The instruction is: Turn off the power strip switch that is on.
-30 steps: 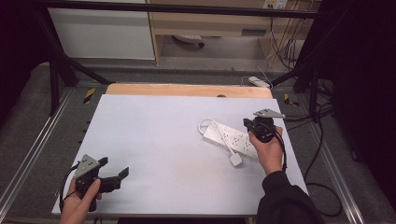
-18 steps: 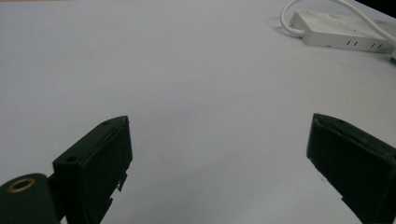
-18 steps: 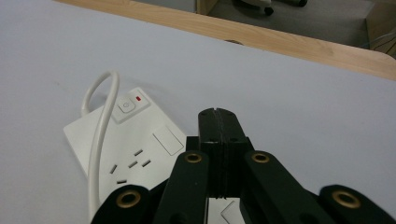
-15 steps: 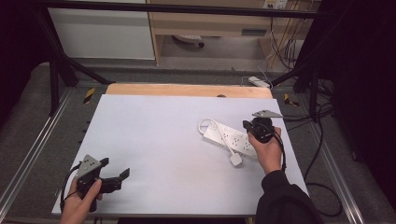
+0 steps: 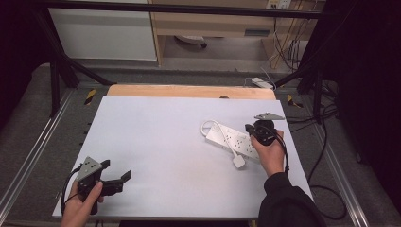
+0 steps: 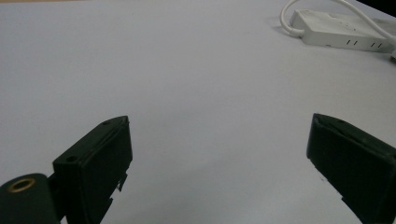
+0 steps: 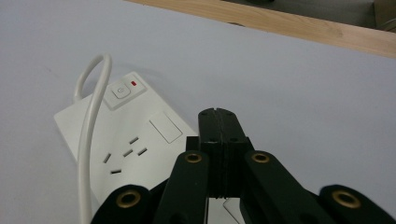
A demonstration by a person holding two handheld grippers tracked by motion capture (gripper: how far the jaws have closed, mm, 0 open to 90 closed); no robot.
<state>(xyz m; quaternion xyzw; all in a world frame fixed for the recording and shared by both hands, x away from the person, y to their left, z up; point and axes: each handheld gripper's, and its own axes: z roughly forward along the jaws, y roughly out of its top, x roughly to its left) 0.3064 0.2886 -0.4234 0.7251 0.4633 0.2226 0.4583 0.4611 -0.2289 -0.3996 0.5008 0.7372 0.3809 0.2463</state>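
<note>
Two grippers on the white table (image 5: 156, 142), far apart from each other. Right gripper (image 5: 249, 128) hangs right over the white power strip (image 5: 232, 141) on the table's right side, jaws pressed flat together with nothing between them (cord (image 7: 88, 126) loops across the strip's top). Left gripper (image 5: 124, 176) sits at the near left corner, jaws spread wide over bare tabletop.

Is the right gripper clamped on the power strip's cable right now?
No: in the right gripper view the right gripper has its jaws pressed together with nothing between them, above the power strip, beside its cable.
</note>
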